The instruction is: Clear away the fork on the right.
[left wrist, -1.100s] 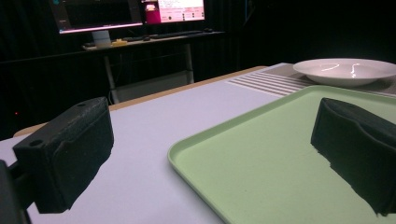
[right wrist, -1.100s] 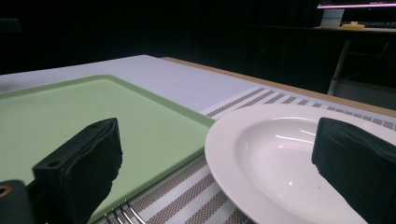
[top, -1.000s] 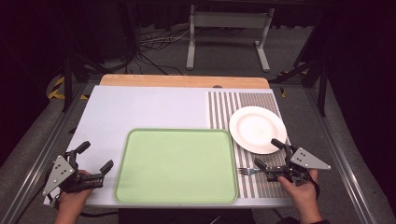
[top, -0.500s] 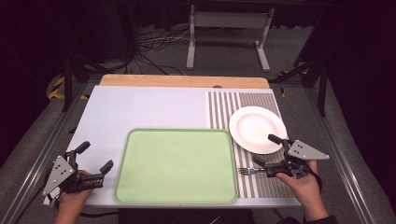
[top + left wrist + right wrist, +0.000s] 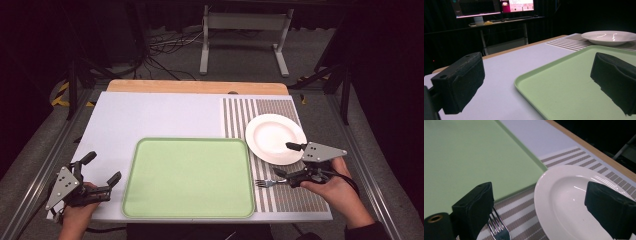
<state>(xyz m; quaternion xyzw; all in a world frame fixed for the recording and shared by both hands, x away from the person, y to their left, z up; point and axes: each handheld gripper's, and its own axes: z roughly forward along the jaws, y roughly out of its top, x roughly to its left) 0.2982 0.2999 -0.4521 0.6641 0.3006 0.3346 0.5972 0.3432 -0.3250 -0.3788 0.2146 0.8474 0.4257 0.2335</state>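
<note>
A white plate (image 5: pixel 275 137) sits on the striped mat (image 5: pixel 287 197) at the right. A metal fork (image 5: pixel 265 183) lies on the mat in front of it, tines toward the green tray (image 5: pixel 190 177). My right gripper (image 5: pixel 286 160) hovers over the fork's handle end beside the plate. Its jaws stand wide and have just been closing a little. In the right gripper view (image 5: pixel 541 195) the fork (image 5: pixel 497 228) lies just inside the left jaw, with no pad pressing on it, and the plate (image 5: pixel 571 202) lies below. My left gripper (image 5: pixel 102 168) rests open at the tray's left edge.
The left gripper view looks across the tray (image 5: pixel 574 82) toward the plate (image 5: pixel 610 37), its gripper (image 5: pixel 539 67) holding nothing. A wooden strip (image 5: pixel 197 86) borders the table's far edge. A metal stand (image 5: pixel 242 30) and cables lie on the floor beyond.
My right gripper has lifted a little and its top plate has tilted. The fork stays on the mat. The left gripper has kept still.
</note>
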